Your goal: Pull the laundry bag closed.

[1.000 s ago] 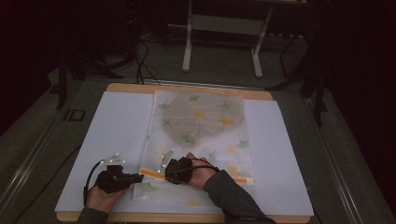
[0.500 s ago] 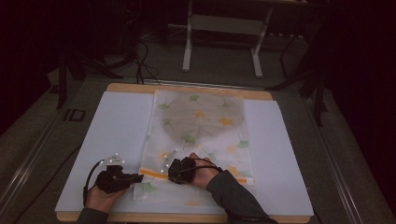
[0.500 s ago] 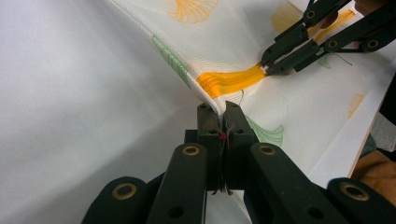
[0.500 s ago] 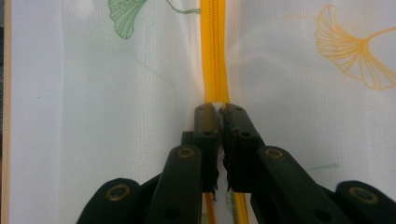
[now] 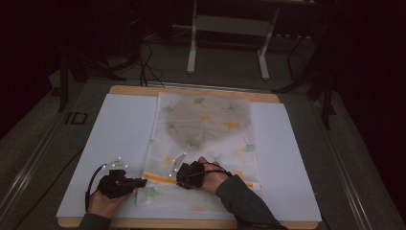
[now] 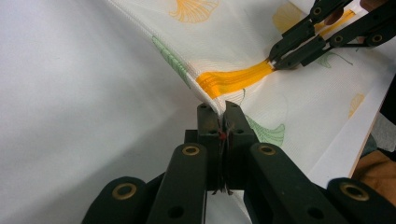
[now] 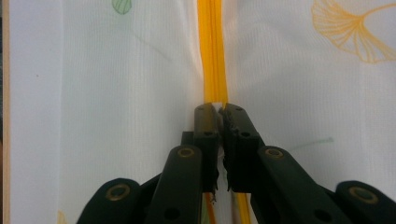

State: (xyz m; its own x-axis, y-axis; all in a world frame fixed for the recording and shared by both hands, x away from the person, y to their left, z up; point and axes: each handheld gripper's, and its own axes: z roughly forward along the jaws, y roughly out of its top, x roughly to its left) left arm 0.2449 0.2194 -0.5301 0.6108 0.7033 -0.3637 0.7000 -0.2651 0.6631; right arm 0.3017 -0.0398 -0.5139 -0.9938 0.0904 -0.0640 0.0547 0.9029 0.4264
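From the high view, your white mesh zip bag (image 5: 203, 143), printed with green and yellow ginkgo leaves, lies flat down the middle of the white sheet (image 5: 119, 129) that covers the tabletop (image 5: 191, 91). Something round and dark shows through its far half. An orange zipper (image 5: 158, 178) runs across the bag near your edge. Your left claw (image 5: 142, 182) sits at the bag's left edge, right at the end of that zipper, with your left hand (image 5: 103, 201) behind it near the front of the sheet. Your right claw (image 5: 178, 178) rests on the bag just to the right, on the zipper line, close to the left one; your right hand (image 5: 210, 178) and dark sleeve (image 5: 244, 206) reach in from the bottom.

In the left gripper view, your left claw (image 6: 218, 112) is clenched on the bag's edge seam (image 6: 205, 93), just below the end of the orange zipper (image 6: 233, 79). The cloth rises slightly into the grip. Farther off, the right claw (image 6: 275, 63) pinches the zipper tape, its tips closed together on it.

In the right gripper view, your right claw (image 7: 219, 114) is clenched on the orange zipper (image 7: 212, 51), which runs straight away from the tips up the middle of the picture. White mesh lies on both sides, with a yellow ginkgo leaf (image 7: 350, 32) at the upper right.
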